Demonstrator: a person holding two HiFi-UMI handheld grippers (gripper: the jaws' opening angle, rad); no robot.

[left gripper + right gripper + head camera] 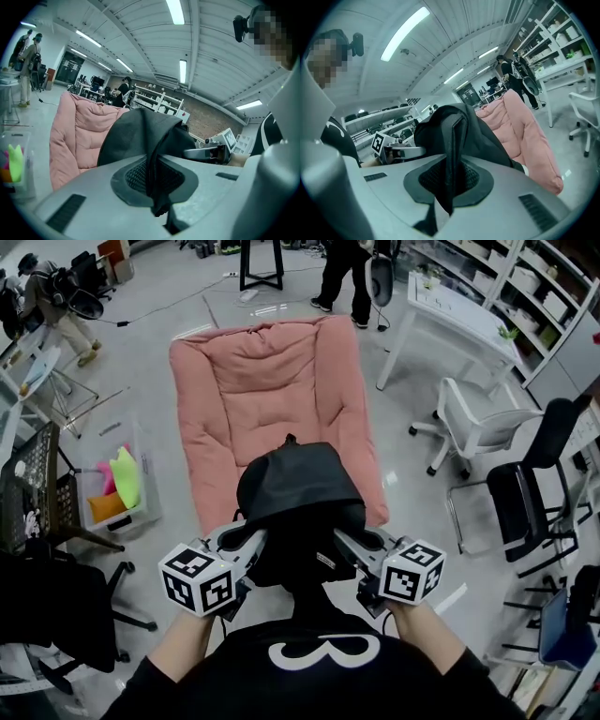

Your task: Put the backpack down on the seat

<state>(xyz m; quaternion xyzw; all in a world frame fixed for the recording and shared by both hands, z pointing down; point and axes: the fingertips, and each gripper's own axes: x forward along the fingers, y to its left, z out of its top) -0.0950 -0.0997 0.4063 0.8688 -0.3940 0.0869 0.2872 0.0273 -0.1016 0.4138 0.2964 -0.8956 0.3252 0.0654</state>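
I hold the black backpack [298,488] over the near end of the pink seat [258,381]. The left gripper [246,547] fingers and right gripper [354,547] fingers each clamp a fold of the backpack, one per side.

Left gripper [154,187] clamps black backpack [140,136] strap beside pink seat [77,136]

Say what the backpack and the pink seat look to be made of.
The backpack looks like black woven cloth with a matte finish, probably nylon or polyester: a fine weave shows and it folds softly. The seat looks like pink padded fabric, matte and soft. Its puffy quilted panels and stitched seams suggest stuffing inside, but I can't tell the fibre.
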